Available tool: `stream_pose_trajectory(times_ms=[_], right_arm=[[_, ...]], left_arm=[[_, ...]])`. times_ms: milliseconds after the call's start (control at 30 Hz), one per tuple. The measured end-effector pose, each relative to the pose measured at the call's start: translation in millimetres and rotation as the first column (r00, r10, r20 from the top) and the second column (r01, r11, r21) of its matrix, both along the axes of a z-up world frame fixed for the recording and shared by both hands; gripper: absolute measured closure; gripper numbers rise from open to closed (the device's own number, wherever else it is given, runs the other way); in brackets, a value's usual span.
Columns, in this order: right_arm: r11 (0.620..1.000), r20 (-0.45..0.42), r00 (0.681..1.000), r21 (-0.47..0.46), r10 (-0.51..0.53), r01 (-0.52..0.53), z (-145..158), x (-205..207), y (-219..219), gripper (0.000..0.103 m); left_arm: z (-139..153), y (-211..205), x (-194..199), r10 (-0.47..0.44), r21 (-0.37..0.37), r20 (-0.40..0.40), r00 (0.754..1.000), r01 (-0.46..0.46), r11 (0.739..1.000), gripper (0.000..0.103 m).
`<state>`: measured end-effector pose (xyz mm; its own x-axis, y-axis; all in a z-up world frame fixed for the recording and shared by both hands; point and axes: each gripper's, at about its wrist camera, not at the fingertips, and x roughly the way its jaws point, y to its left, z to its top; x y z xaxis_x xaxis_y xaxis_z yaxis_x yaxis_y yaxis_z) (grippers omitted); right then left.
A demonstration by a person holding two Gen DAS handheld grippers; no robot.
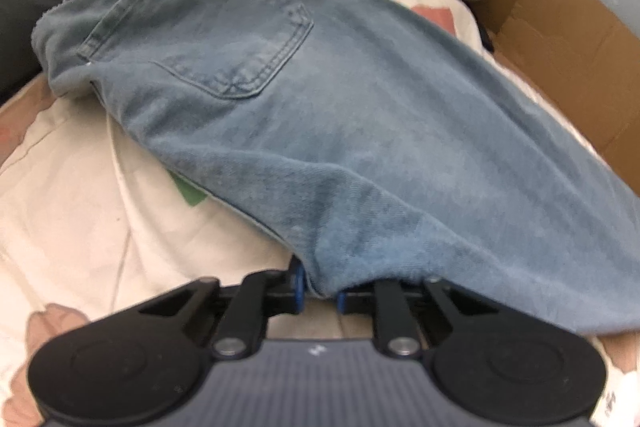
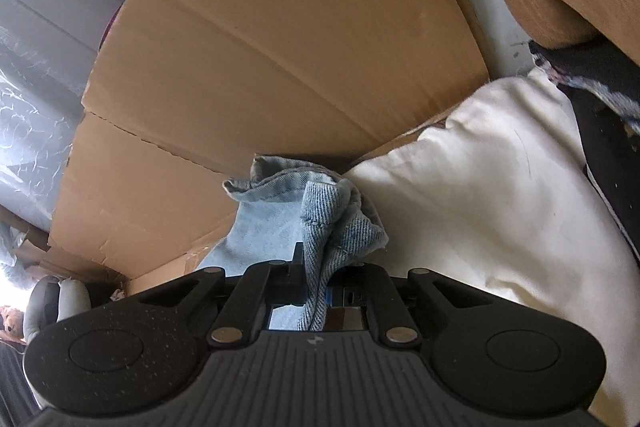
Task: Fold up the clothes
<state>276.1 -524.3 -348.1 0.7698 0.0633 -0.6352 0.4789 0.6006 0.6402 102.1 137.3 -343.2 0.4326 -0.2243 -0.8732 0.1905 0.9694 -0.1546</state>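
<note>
Since both your left gripper (image 1: 320, 287) and right gripper (image 2: 316, 291) pinch the faded blue denim jeans (image 1: 320, 131), expect heavy, limp cloth; hold the seams.

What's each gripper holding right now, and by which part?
Both hold the jeans. The left gripper pinches a fold at their near edge; the right gripper is shut on a bunched hem end.
</note>
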Motion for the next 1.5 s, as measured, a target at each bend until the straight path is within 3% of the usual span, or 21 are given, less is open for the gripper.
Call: stream_pose_trajectory(times_ms=[100,267,500,800,1033,1167,1300,1433,1500], right_arm=[[1.000,-0.004,1.000,0.003,-0.012,0.012,5,-2,0,0.097],[1.000,-0.013,1.000,-0.010,-0.022,0.021,16,-5,3,0.097],[1.000,0.006,1.000,-0.011,0.000,0.000,45,-26,5,0.097],[1.000,-0.006,1.000,0.013,-0.012,0.012,72,-100,7,0.097],[0.999,-0.053,0.998,0.036,-0.030,0.032,63,-128,17,0.097],[0.998,-0.095,0.995,0.048,-0.042,0.046,43,-133,17,0.097],[0.999,-0.126,0.991,0.036,-0.036,0.041,28,-134,17,0.097],[0.999,-0.147,0.989,0.020,-0.025,0.028,18,-136,17,0.097],[0.999,-0.155,0.988,0.017,-0.025,0.027,12,-137,17,0.097]], left_arm=[[16,-4,8,-0.071,0.076,-0.033,0.997,0.073,0.994,0.091],[39,-15,13,-0.186,0.204,-0.070,0.980,0.197,0.959,0.092],[81,-15,17,-0.274,0.274,-0.068,0.959,0.282,0.919,0.092],[105,-15,15,-0.363,0.332,-0.138,0.922,0.388,0.860,0.093],[99,-19,10,-0.415,0.356,-0.216,0.884,0.467,0.810,0.093],[73,-23,18,-0.416,0.352,-0.274,0.867,0.493,0.796,0.093],[43,-31,24,-0.423,0.364,-0.337,0.841,0.531,0.765,0.093],[21,-36,29,-0.428,0.366,-0.359,0.830,0.547,0.753,0.093],[12,-35,29,-0.427,0.360,-0.335,0.840,0.533,0.766,0.093]])
